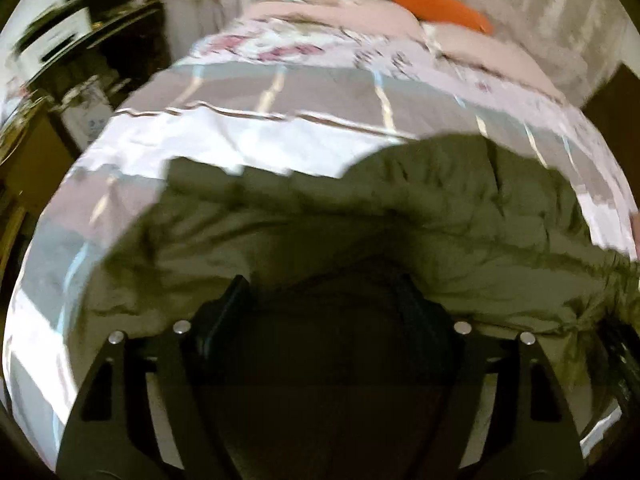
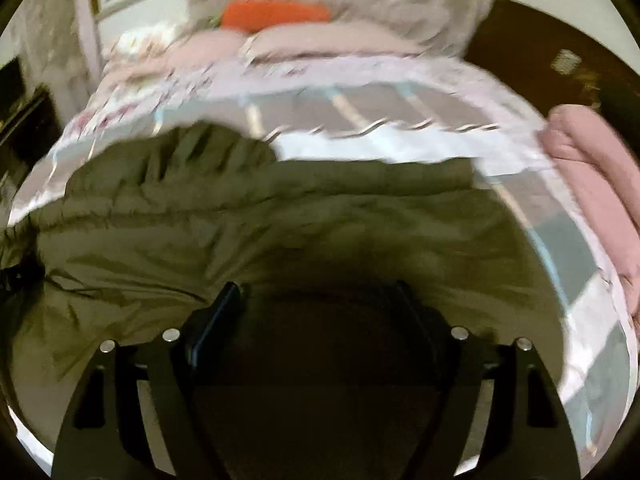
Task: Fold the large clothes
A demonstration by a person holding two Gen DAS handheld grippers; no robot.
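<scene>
Bedroom surroundings frame both views: a wide bed with a striped grey, white and floral quilt cover [image 1: 280, 96] fills the background, with an orange carrot-shaped plush pillow [image 1: 440, 2] near the headboard and a folded pink blanket [image 2: 592, 168] at one edge. On the quilt lies the olive-green padded winter jacket [image 1: 360, 216], spread but rumpled, directly before both tools. The left gripper [image 1: 324, 292] and the right gripper [image 2: 320, 300] both have their fingers wide apart, holding nothing, hovering close over the near hem; blur makes contact hard to judge. The step seems to be reaching for a first grasp. Next, each tool should pinch the near edge firmly and lift together.
</scene>
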